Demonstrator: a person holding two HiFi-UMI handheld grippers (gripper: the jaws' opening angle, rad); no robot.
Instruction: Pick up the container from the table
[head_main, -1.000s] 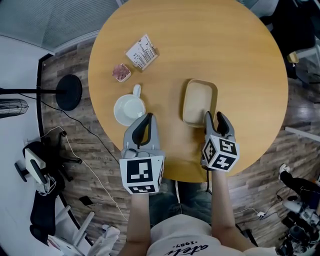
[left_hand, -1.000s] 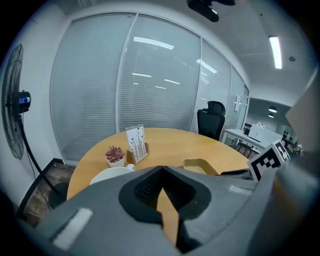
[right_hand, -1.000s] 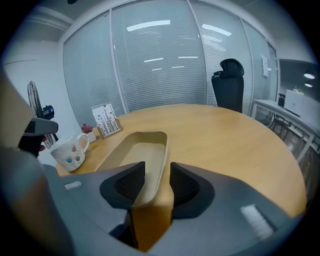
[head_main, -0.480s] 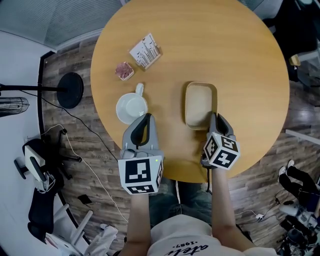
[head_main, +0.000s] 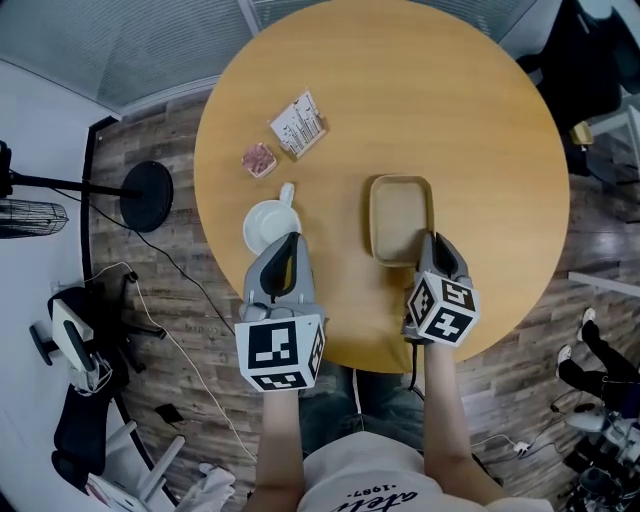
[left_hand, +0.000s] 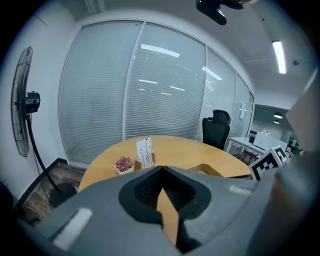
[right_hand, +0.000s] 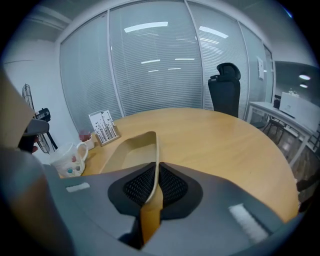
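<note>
The container (head_main: 400, 215) is a shallow beige rectangular tray lying on the round wooden table (head_main: 460, 120), towards my right. My right gripper (head_main: 437, 248) sits at its near right corner. In the right gripper view the container's right rim (right_hand: 155, 150) runs straight into the gripper (right_hand: 152, 184), whose jaws are shut on it. I cannot tell whether the container is off the tabletop. My left gripper (head_main: 284, 252) hovers just in front of a white mug (head_main: 267, 225), shut with nothing held; in the left gripper view (left_hand: 161, 192) only a thin sliver shows between its jaws.
A card holder (head_main: 299, 125) and a small potted plant (head_main: 260, 159) stand at the table's far left. The table's near edge lies under both grippers. A fan's stand base (head_main: 148, 190) is on the floor to the left, and an office chair (right_hand: 224, 95) beyond the table.
The right gripper's jaws, apart beside the container's near right corner a second ago, have closed on its rim. The left gripper has stayed by the mug.
</note>
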